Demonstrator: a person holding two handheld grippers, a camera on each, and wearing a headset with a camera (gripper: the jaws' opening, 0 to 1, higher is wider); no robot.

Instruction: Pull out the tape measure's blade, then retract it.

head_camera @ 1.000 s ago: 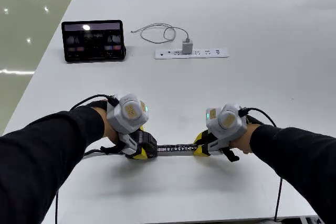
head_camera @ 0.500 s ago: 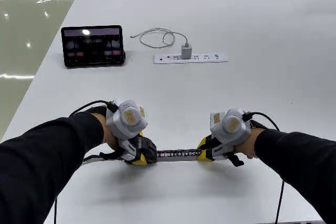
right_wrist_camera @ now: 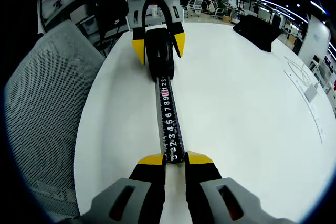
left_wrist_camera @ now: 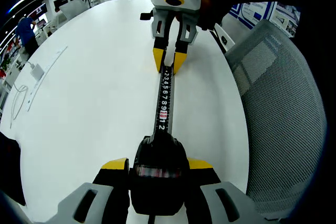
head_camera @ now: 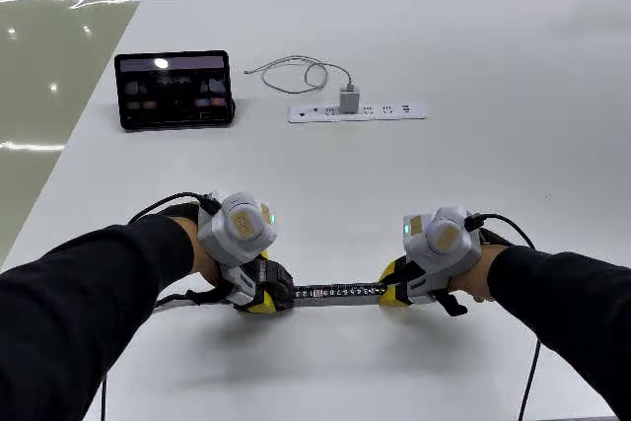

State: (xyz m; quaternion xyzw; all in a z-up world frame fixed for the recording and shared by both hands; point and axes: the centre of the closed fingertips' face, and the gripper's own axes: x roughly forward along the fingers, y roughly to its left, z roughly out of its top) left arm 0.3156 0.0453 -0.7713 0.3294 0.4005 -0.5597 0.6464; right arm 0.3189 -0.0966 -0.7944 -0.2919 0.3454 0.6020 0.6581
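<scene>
My left gripper was clamped around the tape measure case, which sat between its jaws. I judged this anchored the case so the pull would not drag it across the table. My right gripper was pinched narrow on the tip of the blade. The blade ran straight ahead of those jaws to the case, partly drawn and taut enough to stay flat.

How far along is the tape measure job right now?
Done: the left gripper is shut on the tape measure case, and the right gripper pinches the blade tip, with a short length drawn out. In hand: the pull-out. Left: retracting the blade.
</scene>
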